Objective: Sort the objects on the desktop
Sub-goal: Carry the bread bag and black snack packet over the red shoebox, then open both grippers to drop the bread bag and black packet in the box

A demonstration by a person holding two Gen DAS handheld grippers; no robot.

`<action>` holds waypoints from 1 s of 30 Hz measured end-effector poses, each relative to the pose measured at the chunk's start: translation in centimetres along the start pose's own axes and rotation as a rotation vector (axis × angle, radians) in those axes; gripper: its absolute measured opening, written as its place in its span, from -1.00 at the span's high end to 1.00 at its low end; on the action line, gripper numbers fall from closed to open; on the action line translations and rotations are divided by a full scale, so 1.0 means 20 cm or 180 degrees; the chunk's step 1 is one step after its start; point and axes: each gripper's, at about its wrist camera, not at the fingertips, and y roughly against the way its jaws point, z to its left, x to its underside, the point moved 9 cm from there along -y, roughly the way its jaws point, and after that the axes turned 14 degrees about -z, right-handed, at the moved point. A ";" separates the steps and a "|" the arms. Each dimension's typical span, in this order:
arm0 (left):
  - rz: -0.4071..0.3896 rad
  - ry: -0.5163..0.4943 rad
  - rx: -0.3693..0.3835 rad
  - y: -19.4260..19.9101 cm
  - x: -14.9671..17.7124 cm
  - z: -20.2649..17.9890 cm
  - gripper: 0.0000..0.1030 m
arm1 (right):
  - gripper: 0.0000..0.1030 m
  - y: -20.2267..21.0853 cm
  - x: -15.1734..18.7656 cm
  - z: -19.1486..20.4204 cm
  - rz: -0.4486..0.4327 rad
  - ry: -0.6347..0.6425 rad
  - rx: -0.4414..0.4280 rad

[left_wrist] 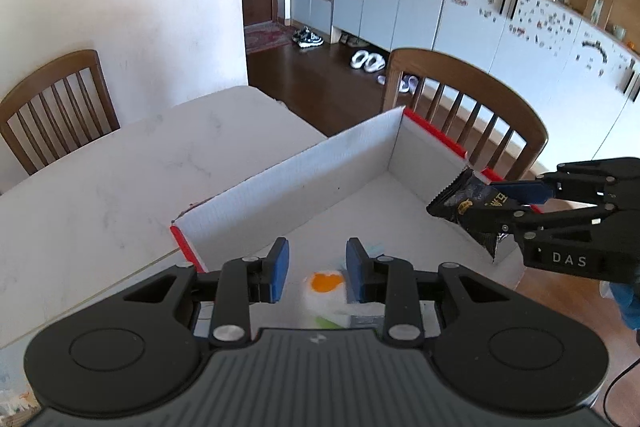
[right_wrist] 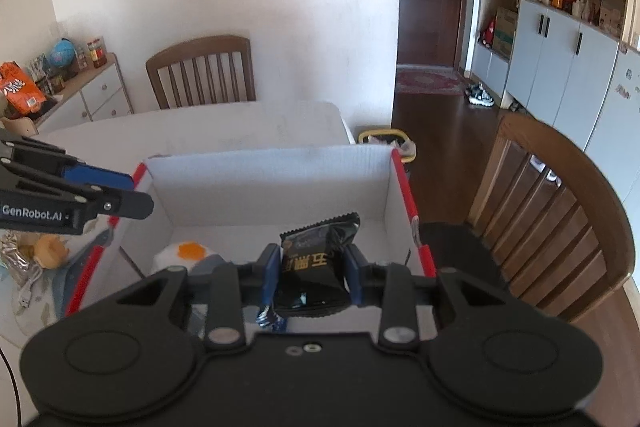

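The right claw (right_wrist: 312, 273) clamps a black snack packet (right_wrist: 318, 259) above the white box (right_wrist: 272, 179); the left claw (left_wrist: 317, 269) holds nothing, nearly closed. Released too near the rim, the packet may fall outside.

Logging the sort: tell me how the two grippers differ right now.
The right gripper is shut on a black snack packet; the left gripper holds nothing, its blue pads bare. The right one hangs near the white box's red-edged right wall; the left one sits above the fried-egg toy lying inside. Both are black with blue pads and point down into the box.
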 end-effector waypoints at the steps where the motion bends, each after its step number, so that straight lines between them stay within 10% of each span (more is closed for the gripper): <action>1: 0.0025 0.0002 0.0011 -0.02 0.01 -0.01 0.42 | 0.34 -0.02 0.02 -0.01 0.0039 -0.0015 -0.0007; 30: 0.0429 -0.0126 0.0116 -0.19 0.22 -0.08 0.42 | 0.27 -0.24 0.22 -0.04 0.0622 0.0109 -0.0061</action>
